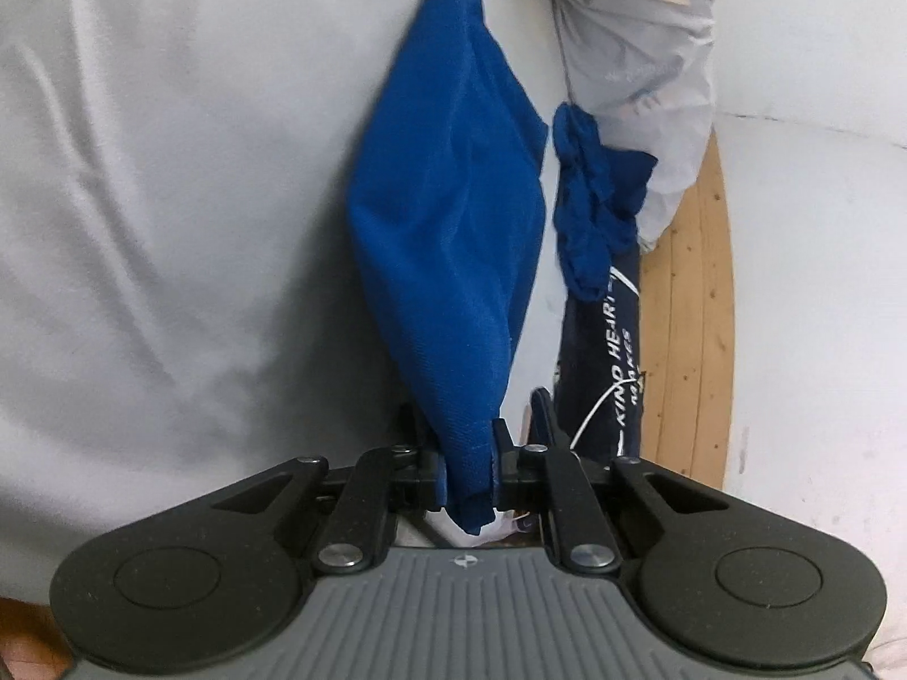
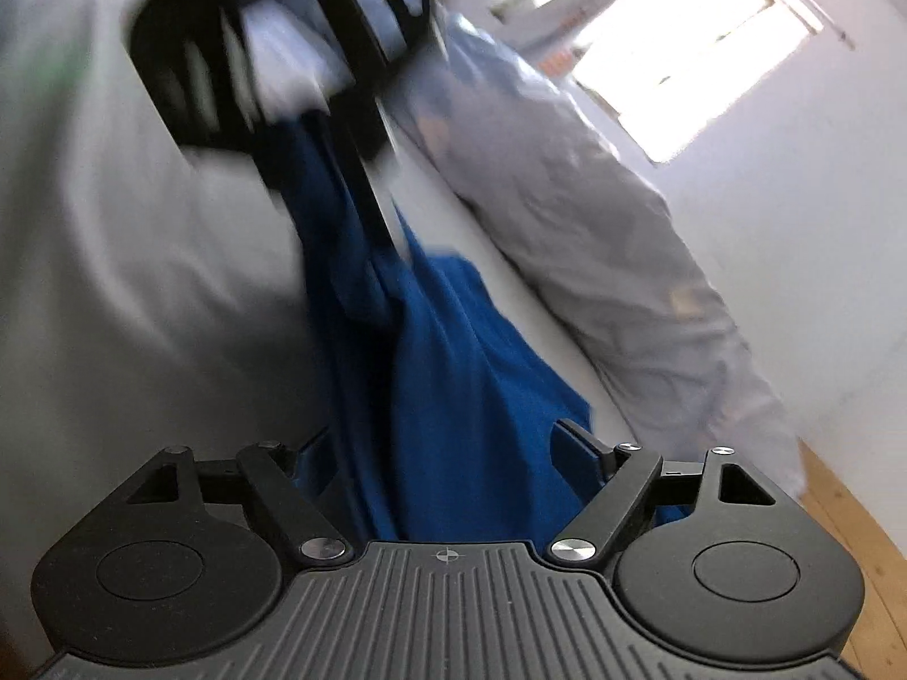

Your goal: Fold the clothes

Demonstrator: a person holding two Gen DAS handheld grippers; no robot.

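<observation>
A bright blue garment (image 1: 448, 238) hangs stretched over a white sheet (image 1: 170, 198). My left gripper (image 1: 462, 442) is shut on its near end, the cloth bunched between the jaws. In the right wrist view the same blue garment (image 2: 453, 396) runs between my right gripper's fingers; my right gripper (image 2: 453, 453) is open around the cloth. The left gripper (image 2: 272, 68) shows blurred at the top, holding the far end of the cloth.
A pale grey garment (image 1: 640, 56) lies at the right, also in the right wrist view (image 2: 595, 260). A crumpled blue piece (image 1: 589, 192) and a dark navy item with white lettering (image 1: 606, 362) lie beside it. Wooden floor (image 1: 686, 311) shows at the right. A bright window (image 2: 697, 51) is behind.
</observation>
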